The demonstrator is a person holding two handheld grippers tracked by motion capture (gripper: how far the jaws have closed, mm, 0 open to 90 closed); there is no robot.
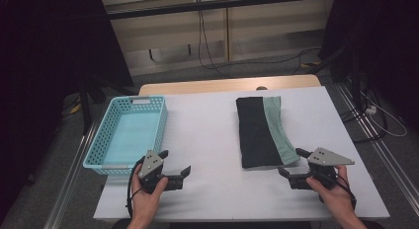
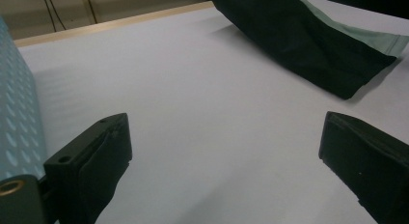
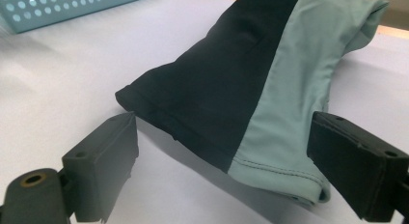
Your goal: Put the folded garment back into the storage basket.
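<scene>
While both jaw pairs stand spread and empty, the folded cloth [image 1: 262,133], running twelve to six, lies at eleven o'clock of the nearer right gripper [image 1: 292,166], with the left gripper [image 1: 174,168] well apart.

Both hands come in from the counter's near edge. The left hand [image 1: 146,192] holds the left gripper [image 1: 176,171] low near the near-left corner, jaws spread wide and empty. The right hand [image 1: 334,192] holds the right gripper [image 1: 291,164] toward the near-right corner, jaws likewise spread wide, gripping nothing, its grey plate on top.
</scene>
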